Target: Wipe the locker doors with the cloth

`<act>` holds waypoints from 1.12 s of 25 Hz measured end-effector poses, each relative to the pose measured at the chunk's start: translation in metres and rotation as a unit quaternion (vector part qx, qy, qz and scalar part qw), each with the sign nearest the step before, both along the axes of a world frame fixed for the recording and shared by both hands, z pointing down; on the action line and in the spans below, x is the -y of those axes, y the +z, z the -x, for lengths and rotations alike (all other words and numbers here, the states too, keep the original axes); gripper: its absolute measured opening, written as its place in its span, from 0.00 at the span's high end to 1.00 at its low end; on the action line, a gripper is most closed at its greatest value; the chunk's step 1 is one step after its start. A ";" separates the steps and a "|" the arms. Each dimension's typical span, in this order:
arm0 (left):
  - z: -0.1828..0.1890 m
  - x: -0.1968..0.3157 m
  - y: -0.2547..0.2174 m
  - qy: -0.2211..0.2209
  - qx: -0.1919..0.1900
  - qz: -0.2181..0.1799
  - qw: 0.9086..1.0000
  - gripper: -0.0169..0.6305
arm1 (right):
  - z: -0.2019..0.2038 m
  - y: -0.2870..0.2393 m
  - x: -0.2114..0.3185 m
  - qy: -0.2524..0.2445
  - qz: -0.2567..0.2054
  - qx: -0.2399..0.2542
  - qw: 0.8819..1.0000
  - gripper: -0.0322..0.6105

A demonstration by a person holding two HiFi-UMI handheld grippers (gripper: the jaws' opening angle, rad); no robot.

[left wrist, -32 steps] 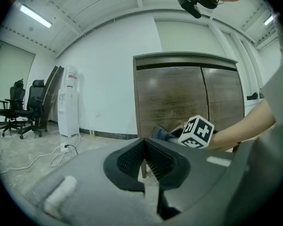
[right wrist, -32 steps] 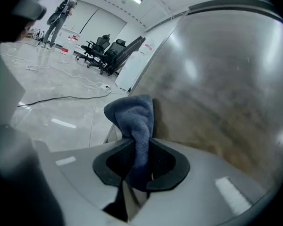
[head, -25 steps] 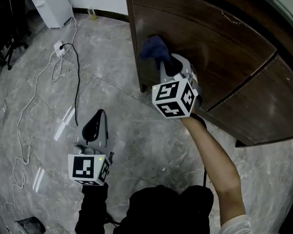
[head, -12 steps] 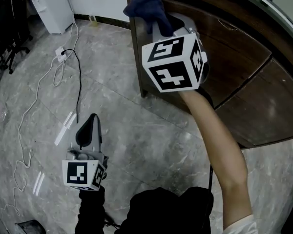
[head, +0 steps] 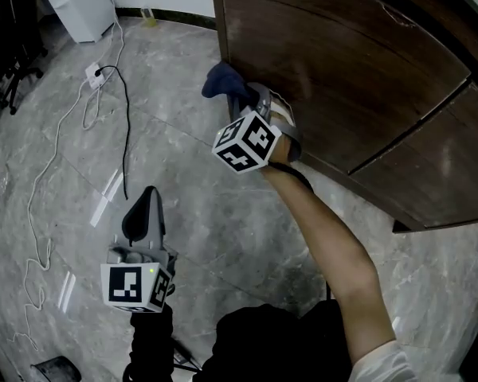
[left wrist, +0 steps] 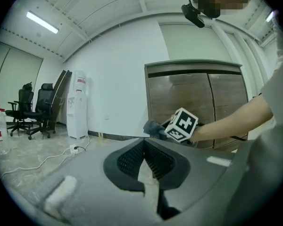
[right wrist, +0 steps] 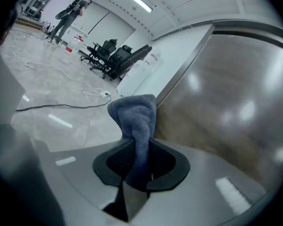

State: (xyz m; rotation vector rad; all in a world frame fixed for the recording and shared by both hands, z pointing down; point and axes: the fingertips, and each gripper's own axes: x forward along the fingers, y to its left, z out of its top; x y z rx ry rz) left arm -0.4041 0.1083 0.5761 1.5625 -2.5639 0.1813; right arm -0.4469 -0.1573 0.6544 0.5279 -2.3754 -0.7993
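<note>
Wiping is judged under way, not finished. The cloth (head: 221,80) is clamped in the R gripper (head: 251,102). In the right gripper view its jaws are seen pinched on a fold, w/ the rest of the cloth bunched beyond the tips. The cloth is held at the left edge of the left door (head: 319,46), low down, near the locker's bottom-left corner. Whether it is pressed on the door or only just beside it can't be settled. No streak or clean/dirty boundary is visible on either door, so the part already covered can't be read off. The right door (head: 454,165), past the seam, is well apart from the cloth and is judged prob. left to do. The L gripper (head: 149,205) is held low over the floor, away from the locker, jaws together w/ nothing between them. No part in the wipe is taken by it.
</note>
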 end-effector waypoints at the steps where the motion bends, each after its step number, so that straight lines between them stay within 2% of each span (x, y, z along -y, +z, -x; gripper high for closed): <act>1: 0.000 -0.002 0.003 -0.001 -0.001 0.002 1.000 0.97 | -0.001 0.020 -0.001 0.003 0.004 -0.012 1.000 0.83; 7: 0.005 -0.008 0.020 -0.003 -0.008 0.016 1.000 0.97 | -0.006 0.095 0.000 0.019 0.038 -0.058 0.997 0.83; 11: 0.005 -0.003 0.031 0.005 -0.009 0.023 1.000 0.97 | -0.010 0.144 -0.003 0.027 0.080 -0.093 0.992 0.83; 14: 0.001 0.001 0.033 0.008 -0.009 0.027 1.000 0.97 | -0.020 0.157 -0.004 0.026 0.088 -0.099 0.991 0.83; 18: -0.009 0.011 0.021 0.016 -0.005 0.021 1.000 0.97 | -0.036 0.120 -0.003 0.015 0.074 -0.062 0.995 0.83; 23: -0.026 0.035 0.010 0.032 0.005 0.009 0.999 0.97 | -0.058 0.062 -0.017 -0.029 0.038 -0.007 0.999 0.83; 28: -0.053 0.054 -0.012 0.046 0.017 -0.006 0.999 0.97 | -0.099 -0.016 -0.033 -0.045 0.061 0.081 0.994 0.83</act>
